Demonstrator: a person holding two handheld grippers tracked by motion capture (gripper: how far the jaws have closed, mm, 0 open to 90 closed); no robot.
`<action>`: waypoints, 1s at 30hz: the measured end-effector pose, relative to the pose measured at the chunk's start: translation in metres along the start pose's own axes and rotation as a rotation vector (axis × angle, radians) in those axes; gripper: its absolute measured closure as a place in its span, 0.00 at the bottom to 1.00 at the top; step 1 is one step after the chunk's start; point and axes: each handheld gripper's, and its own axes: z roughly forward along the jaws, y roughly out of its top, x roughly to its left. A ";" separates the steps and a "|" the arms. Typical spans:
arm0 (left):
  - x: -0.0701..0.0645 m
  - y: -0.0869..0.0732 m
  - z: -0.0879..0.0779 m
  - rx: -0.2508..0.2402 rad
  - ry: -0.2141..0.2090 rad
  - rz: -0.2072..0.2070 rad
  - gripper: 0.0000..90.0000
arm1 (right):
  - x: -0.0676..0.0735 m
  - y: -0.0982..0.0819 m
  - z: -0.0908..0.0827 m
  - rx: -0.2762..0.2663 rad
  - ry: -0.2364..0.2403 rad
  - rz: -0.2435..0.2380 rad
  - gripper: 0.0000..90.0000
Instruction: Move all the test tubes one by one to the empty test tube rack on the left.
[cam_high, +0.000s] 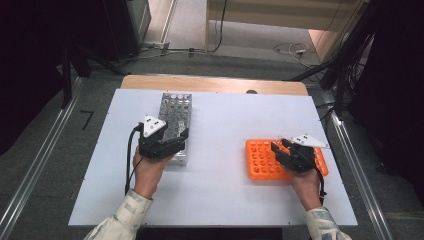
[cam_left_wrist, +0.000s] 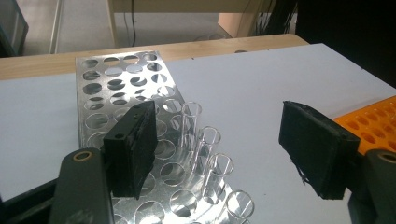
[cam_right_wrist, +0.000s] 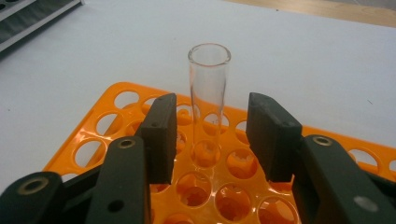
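Upright glass tube (cam_right_wrist: 208, 100) in orange rack (cam_right_wrist: 93, 135), centred between right claw's (cam_right_wrist: 211, 135) part-open, non-touching jaws; left claw (cam_left_wrist: 229, 154) open, empty.

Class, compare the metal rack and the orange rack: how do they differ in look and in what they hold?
The metal rack is shiny silver; the orange rack is bright plastic. The metal rack holds several clear tubes in a row; the orange rack holds one upright tube. Both are grids of round holes on the white table.

You are not looking at any readable text, label, brand, number or sign on anything in these views.
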 end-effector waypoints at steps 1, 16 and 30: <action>0.000 0.000 0.000 0.000 0.000 0.000 0.31 | 0.000 0.000 0.000 0.001 0.001 0.000 0.60; 0.000 0.000 0.000 0.000 0.002 0.001 0.31 | 0.001 -0.001 0.004 0.023 -0.003 -0.014 0.74; 0.002 0.001 -0.001 -0.006 0.006 -0.005 0.31 | 0.002 -0.001 0.005 0.028 -0.002 -0.022 0.81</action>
